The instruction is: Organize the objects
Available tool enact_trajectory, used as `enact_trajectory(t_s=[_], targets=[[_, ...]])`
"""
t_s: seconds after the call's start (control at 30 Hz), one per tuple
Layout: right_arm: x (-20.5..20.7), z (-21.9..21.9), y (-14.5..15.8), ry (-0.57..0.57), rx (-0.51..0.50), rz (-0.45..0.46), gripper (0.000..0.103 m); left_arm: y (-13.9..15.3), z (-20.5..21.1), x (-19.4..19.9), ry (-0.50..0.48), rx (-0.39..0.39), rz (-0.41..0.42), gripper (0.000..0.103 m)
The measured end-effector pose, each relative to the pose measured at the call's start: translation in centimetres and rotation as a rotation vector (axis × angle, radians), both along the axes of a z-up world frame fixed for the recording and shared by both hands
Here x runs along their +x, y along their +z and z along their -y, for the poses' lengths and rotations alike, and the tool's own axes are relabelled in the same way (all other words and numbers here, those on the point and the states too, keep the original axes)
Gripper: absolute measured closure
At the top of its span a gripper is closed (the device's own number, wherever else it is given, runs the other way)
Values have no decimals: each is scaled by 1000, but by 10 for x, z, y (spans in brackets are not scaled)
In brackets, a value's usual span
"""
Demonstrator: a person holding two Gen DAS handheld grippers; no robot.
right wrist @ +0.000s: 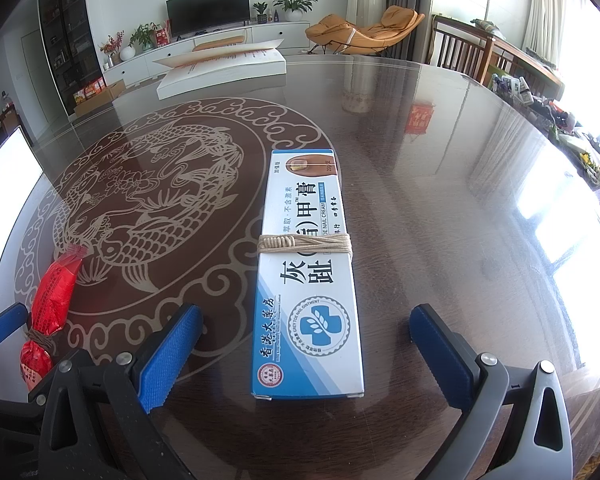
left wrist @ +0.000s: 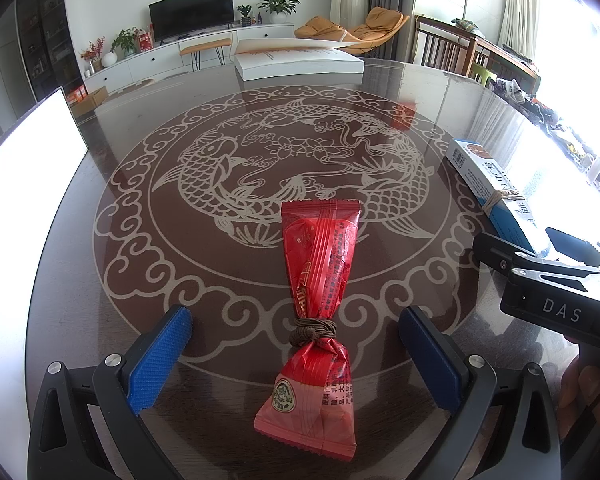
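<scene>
While both tools stand over the round dark table (left wrist: 80, 264), each has its fingers spread wide, touching nothing. Between the right gripper (right wrist: 306, 344) pads lies the blue-and-white ointment box (right wrist: 306, 280), lengthwise, bound midway with pale twine (right wrist: 304, 245). Between the left gripper (left wrist: 296, 356) pads lies the red snack packet (left wrist: 316, 292), cinched with brown cord (left wrist: 314, 330) level with the fingertips. Its near end runs toward the bottom edge; its print is too small to read.
</scene>
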State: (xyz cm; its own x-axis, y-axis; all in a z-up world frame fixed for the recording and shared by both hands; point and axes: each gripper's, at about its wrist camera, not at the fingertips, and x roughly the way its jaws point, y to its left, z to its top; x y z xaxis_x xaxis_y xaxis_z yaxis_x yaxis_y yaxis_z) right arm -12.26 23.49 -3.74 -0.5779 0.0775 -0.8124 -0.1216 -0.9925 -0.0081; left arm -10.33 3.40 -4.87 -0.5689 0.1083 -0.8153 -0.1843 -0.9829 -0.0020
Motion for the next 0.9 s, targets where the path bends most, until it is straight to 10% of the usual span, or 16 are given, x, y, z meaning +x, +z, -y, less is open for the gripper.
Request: enact_trajectory(t_s=[0.53, 0.67, 0.73, 0.8, 0.83, 0.9], targets=[[0, -1, 0, 16, -5, 8, 0, 0, -1, -3, -25, -10, 40, 0], [-21, -9, 6, 80, -76, 180, 0, 2, -1, -11, -92, -32, 131, 1], [-34, -22, 10, 58, -175, 235, 2, 5, 1, -11, -100, -31, 90, 25], [-42, -25, 15, 51, -173, 239, 35, 12, 4, -11, -101, -18, 69, 75], [-45, -21, 18, 71, -121, 240, 61, 14, 7, -12, -103, 0, 77, 84], [-43, -15, 19, 102, -119, 254, 62, 21, 14, -8, -95, 40, 67, 84]])
